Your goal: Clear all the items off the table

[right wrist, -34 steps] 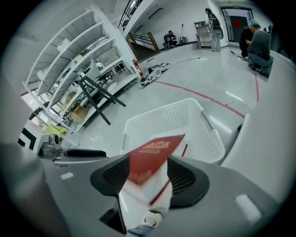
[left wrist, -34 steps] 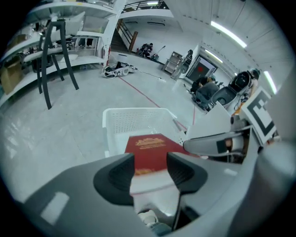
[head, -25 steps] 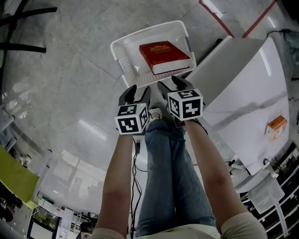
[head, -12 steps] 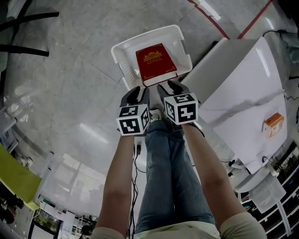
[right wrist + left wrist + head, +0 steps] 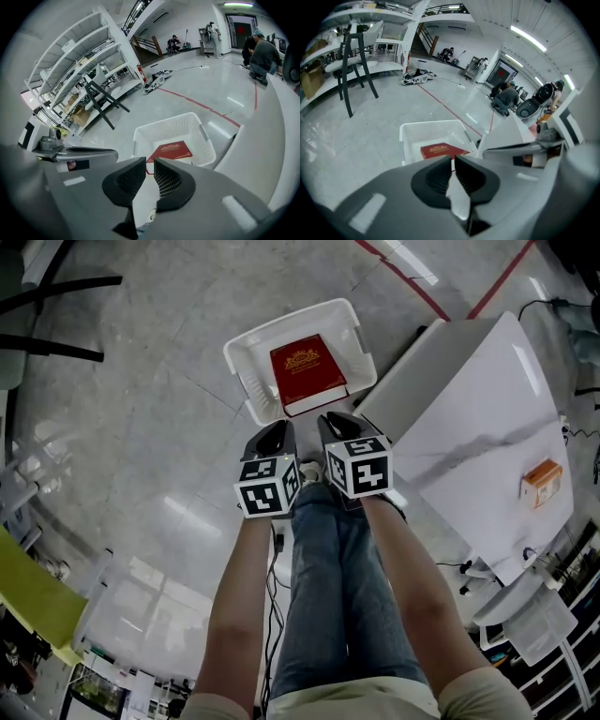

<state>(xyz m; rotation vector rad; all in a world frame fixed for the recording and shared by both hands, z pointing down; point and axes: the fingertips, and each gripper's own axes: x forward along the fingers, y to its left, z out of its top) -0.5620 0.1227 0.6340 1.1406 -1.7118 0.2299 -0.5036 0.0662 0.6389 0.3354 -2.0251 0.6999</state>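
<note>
Your left hand-held gripper [image 5: 453, 159] is clenched empty, the right hand-held gripper [image 5: 150, 161] just closing to a slit on nothing; reopen or you may shove the small orange box [image 5: 542, 482] off the white worktop [image 5: 469, 418].

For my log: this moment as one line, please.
left gripper: shut, empty; right gripper: closing, small gap, empty; book: in basket; box: on table

Red book [image 5: 307, 374] and orange box [image 5: 541, 481]
Book lies flat, cover up, in white basket [image 5: 248, 352]; box sits on white table [image 5: 469, 427].
</note>
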